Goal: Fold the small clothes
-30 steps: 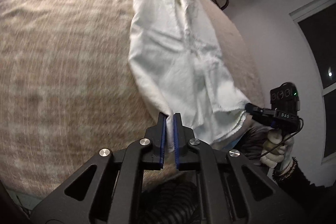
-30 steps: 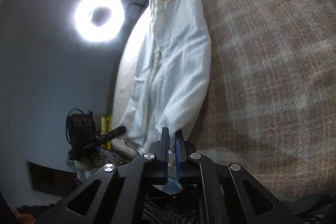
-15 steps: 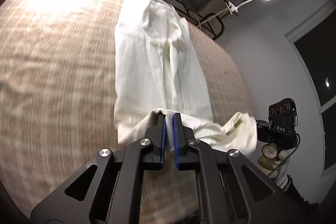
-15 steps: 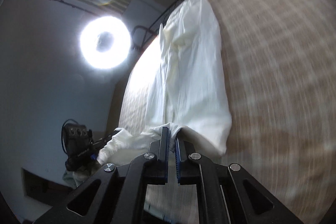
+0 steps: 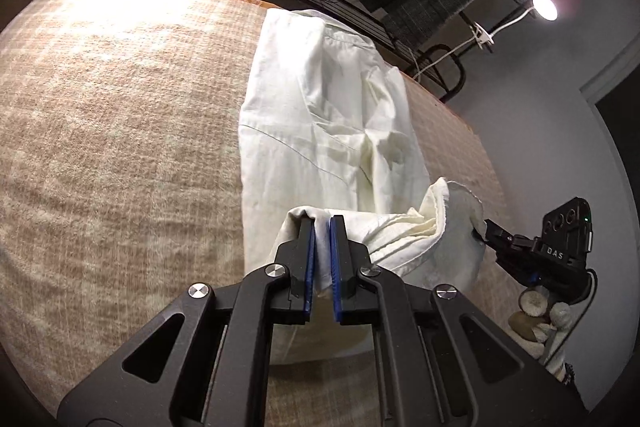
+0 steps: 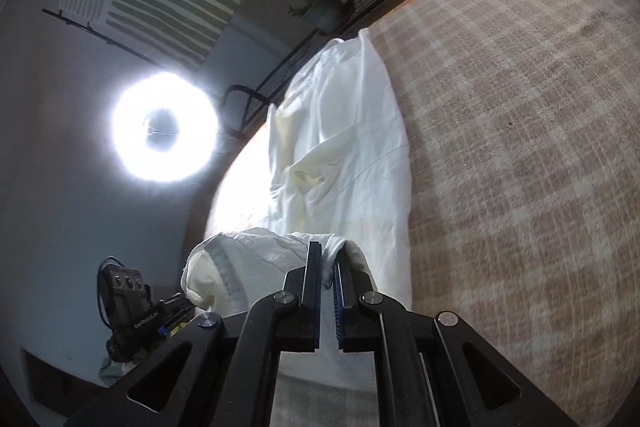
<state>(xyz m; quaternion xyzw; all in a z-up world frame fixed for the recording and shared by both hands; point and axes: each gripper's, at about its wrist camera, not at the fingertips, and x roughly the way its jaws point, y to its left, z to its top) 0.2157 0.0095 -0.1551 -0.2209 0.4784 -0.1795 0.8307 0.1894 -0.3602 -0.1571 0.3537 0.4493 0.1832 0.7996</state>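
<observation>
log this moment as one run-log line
left tool: shut on white garment hem | right tool: shut on same hem | hem: lifted above garment | rest: flat on plaid blanket

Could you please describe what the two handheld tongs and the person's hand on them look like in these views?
Both the left tongs and right tongs have matte black angular frames with triangular cut-outs, round silver screws and blue pads lining the inner fingers. Seen from the left wrist, the right unit carries a black camera box with a green light, white lettering and a black cable. The right hand wears a light knitted glove.
</observation>
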